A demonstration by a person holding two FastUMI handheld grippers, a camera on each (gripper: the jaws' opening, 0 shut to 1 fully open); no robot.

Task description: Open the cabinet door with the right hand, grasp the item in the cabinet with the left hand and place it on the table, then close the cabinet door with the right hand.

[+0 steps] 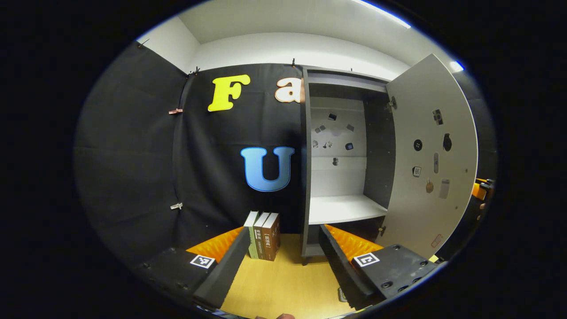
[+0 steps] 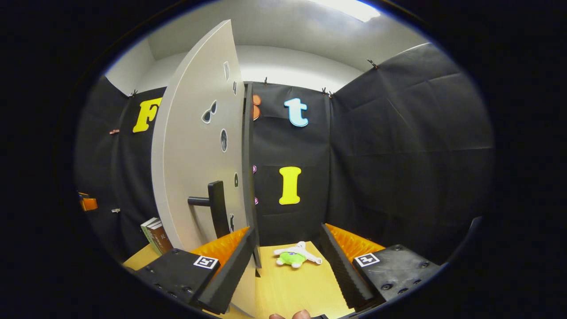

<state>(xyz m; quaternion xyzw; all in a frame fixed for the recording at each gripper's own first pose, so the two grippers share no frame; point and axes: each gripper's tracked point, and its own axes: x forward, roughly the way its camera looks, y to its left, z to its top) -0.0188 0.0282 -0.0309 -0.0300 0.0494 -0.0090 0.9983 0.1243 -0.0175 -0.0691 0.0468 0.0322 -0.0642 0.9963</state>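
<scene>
Both grippers spread, empty: I've got toy point(image 2: 296, 256) on table point(image 2: 292, 288) ahead of R gripper point(image 2: 288, 261), door point(image 2: 199, 146) at its left awaiting closing.

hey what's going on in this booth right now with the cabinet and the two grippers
A person holds a hand-held gripper in each hand at a wooden table. The cabinet door stands wide open and the shelf looks bare. A small green and white plush toy lies on the table, apparently already taken out. The left hand-held gripper is open and empty, facing the cabinet. The right hand-held gripper is open beside the door handle, touching nothing; closing seems to remain.
</scene>
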